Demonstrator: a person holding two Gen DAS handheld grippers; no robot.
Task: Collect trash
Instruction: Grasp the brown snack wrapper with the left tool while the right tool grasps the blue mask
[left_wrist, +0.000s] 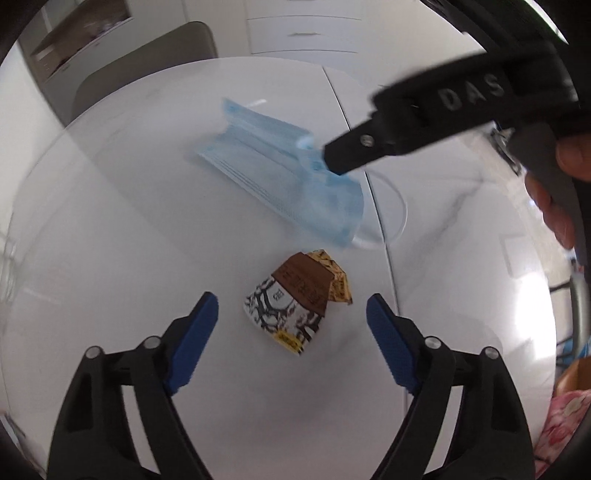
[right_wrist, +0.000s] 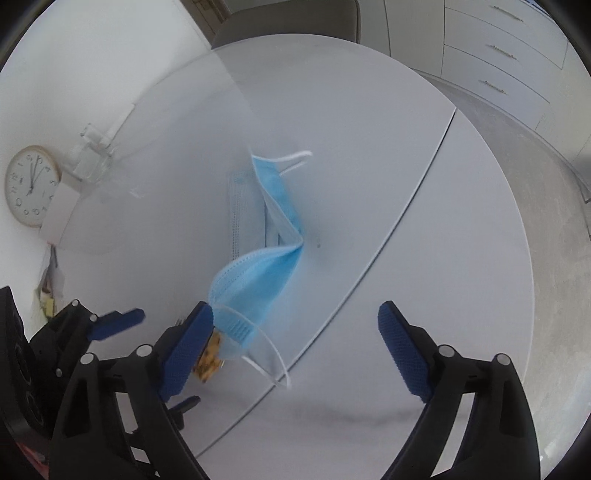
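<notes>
While the left hand-held gripper (left_wrist: 291, 325) gapes wide, the crumpled wrapper (left_wrist: 295, 299) lies untouched between its fingers.

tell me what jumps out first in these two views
A blue mask lies crumpled near the middle of the white table, one ear loop trailing over the table's seam. Just beside it sits a crushed paper cup, between the open blue fingers of the left gripper. The right gripper hangs open over the mask's near end.
</notes>
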